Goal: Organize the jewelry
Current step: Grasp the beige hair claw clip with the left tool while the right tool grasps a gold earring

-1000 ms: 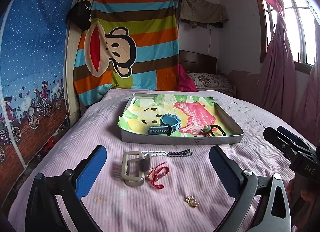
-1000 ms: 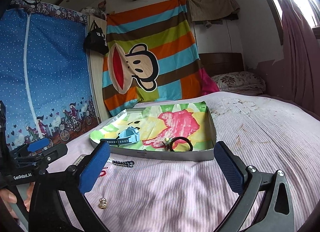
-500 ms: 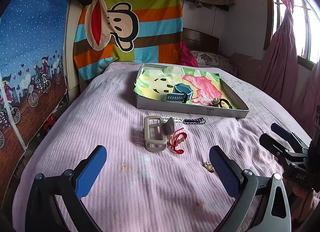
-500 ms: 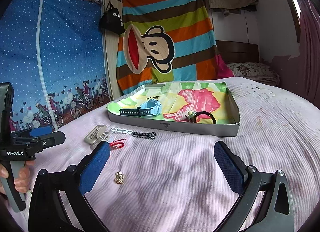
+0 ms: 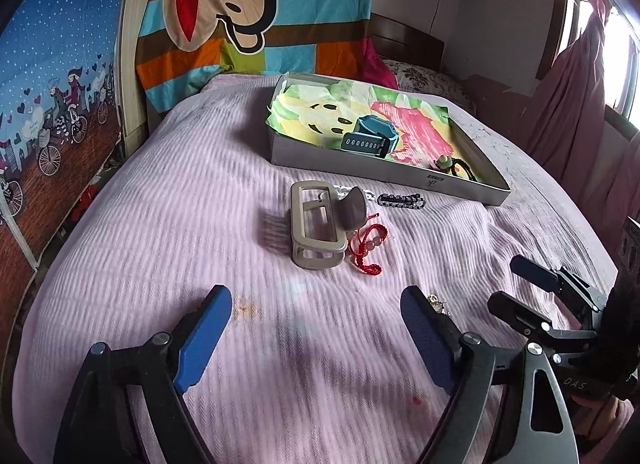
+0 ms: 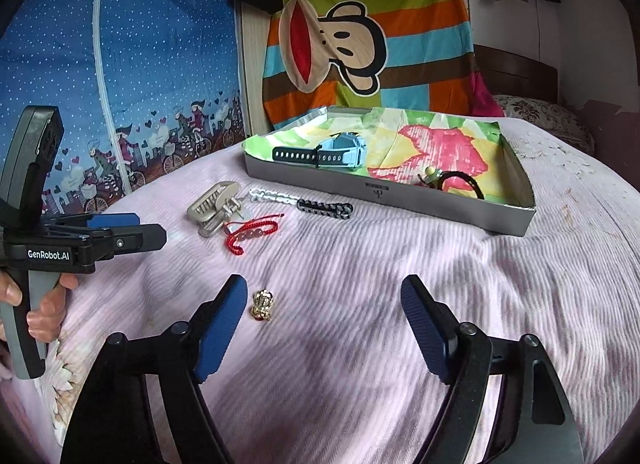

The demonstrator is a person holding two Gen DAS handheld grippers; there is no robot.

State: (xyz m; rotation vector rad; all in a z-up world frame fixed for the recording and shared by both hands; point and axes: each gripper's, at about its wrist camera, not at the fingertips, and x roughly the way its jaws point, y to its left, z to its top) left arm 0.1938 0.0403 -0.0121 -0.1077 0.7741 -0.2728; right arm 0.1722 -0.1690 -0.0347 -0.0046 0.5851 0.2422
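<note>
Both grippers have dipped toward the bed since a second ago, so the pink bedspread (image 5: 168, 192) now fills most of each view, and both pairs of jaws have just been closing a little with nothing between them. They remain spread and empty. What matters next is the small gold ring (image 6: 262, 305): it lies on the bedspread just off the left fingertip of the right gripper (image 6: 322, 328), a touch ahead of it, so that hand looks the nearer and would need only a small shift to its left to straddle it. From the left gripper (image 5: 316, 328) the ring (image 5: 437, 303) peeps out past the right finger, outside the jaws. Farther on, near the tray, lie the beige hair claw clip (image 5: 316, 234), the red cord bracelet (image 5: 366, 250) touching it, and a dark beaded bracelet (image 6: 325, 206) whose long axis runs along the front wall of the grey tray (image 6: 400, 194). Already in the tray are a blue watch (image 6: 332, 154) and a black hair tie (image 6: 460, 180).
</note>
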